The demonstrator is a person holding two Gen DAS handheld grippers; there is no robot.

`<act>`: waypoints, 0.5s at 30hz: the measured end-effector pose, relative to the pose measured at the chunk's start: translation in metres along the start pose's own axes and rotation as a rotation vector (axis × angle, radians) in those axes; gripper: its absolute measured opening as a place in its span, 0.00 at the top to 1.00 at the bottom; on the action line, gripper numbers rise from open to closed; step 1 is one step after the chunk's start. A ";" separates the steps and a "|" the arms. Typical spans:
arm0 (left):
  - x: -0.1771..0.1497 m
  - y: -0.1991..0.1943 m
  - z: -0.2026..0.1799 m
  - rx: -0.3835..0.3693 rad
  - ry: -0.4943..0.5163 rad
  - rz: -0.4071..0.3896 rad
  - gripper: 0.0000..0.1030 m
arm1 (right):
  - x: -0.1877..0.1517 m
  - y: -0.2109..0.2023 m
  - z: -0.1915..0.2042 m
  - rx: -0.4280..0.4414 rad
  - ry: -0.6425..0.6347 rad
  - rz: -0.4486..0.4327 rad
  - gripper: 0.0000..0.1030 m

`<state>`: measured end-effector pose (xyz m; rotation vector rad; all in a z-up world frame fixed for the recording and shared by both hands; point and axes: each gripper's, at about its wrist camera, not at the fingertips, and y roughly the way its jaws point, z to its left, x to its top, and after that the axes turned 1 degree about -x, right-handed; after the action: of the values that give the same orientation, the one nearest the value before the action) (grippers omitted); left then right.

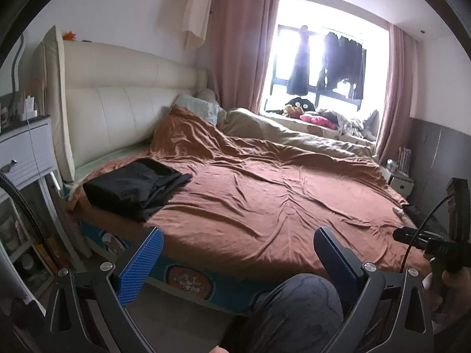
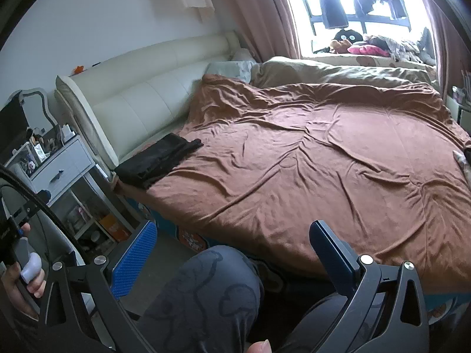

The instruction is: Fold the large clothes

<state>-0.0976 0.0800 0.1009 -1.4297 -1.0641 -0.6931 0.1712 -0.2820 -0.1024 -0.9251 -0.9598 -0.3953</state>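
My left claw (image 1: 238,244) hangs released, its 2 fingers spread wide with nothing between them but my own knee (image 1: 297,297) in grey patterned trousers, just off the near edge of the bed. My right claw (image 2: 232,238) is the same: released, fingers far apart, empty, with that knee (image 2: 212,282) showing in the gap below. In the left wrist view my right hand (image 1: 441,282) shows at the right edge, gripping the handle of the other tool; in the right wrist view my left hand (image 2: 20,282) shows at the left edge doing likewise, with a black cable (image 2: 44,203) arcing past it.

Beyond the fingers lies the rust-brown blanket (image 1: 279,194), wrinkled, spread over most of the mattress, its near edge hanging over a blue patterned bed side (image 1: 188,279). The folded black garment (image 1: 135,185) rests on the blanket at the near left corner of the bed, close to the headboard, well apart from both claws; from the right wrist it (image 2: 159,158) sits in the same corner, with 1 loose end trailing toward the middle.

To the left of that corner stands a white nightstand (image 1: 26,150). Behind the garment rises the cream padded headboard (image 1: 123,94). Farther back lie a pale pillow (image 1: 197,106) and a beige duvet (image 1: 282,132). Last come the pink curtains (image 1: 238,50) and the bright window (image 1: 329,56), with dark clothes (image 1: 341,64) hanging in it and soft toys (image 1: 306,111) on the sill.
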 end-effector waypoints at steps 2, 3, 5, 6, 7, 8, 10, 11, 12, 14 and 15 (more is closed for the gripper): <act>0.000 0.001 0.000 -0.001 -0.001 0.000 0.00 | 0.001 0.002 0.000 0.000 0.001 0.006 0.00; 0.000 0.001 0.001 -0.002 -0.002 -0.001 0.00 | 0.002 0.003 0.000 -0.001 0.001 0.009 0.00; -0.001 0.002 0.001 -0.003 0.000 -0.001 0.00 | 0.003 0.003 0.000 0.001 0.000 0.012 0.00; -0.001 0.002 0.000 -0.001 0.000 -0.001 0.00 | 0.004 0.003 0.001 0.001 -0.001 0.012 0.00; -0.001 0.001 0.000 0.000 0.000 0.000 0.00 | 0.004 0.004 0.001 0.001 -0.003 0.013 0.00; -0.001 0.001 0.000 -0.001 0.001 0.000 0.00 | 0.005 0.004 0.002 0.000 -0.003 0.014 0.00; -0.001 0.002 0.000 0.005 0.008 0.000 0.00 | 0.006 0.005 0.002 0.000 -0.004 0.016 0.00; -0.002 0.002 0.000 0.007 0.010 -0.002 0.00 | 0.006 0.006 0.003 0.000 -0.005 0.017 0.00; -0.002 0.003 0.000 0.006 0.011 -0.004 0.00 | 0.006 0.006 0.003 0.001 -0.006 0.018 0.00; -0.002 0.003 0.001 0.002 0.007 -0.005 0.00 | 0.006 0.007 0.004 0.002 -0.011 0.019 0.00; -0.003 0.003 0.002 0.001 0.006 -0.005 0.00 | 0.006 0.007 0.004 0.001 -0.012 0.020 0.00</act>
<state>-0.0960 0.0817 0.0968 -1.4239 -1.0635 -0.7003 0.1771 -0.2740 -0.1000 -0.9368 -0.9611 -0.3723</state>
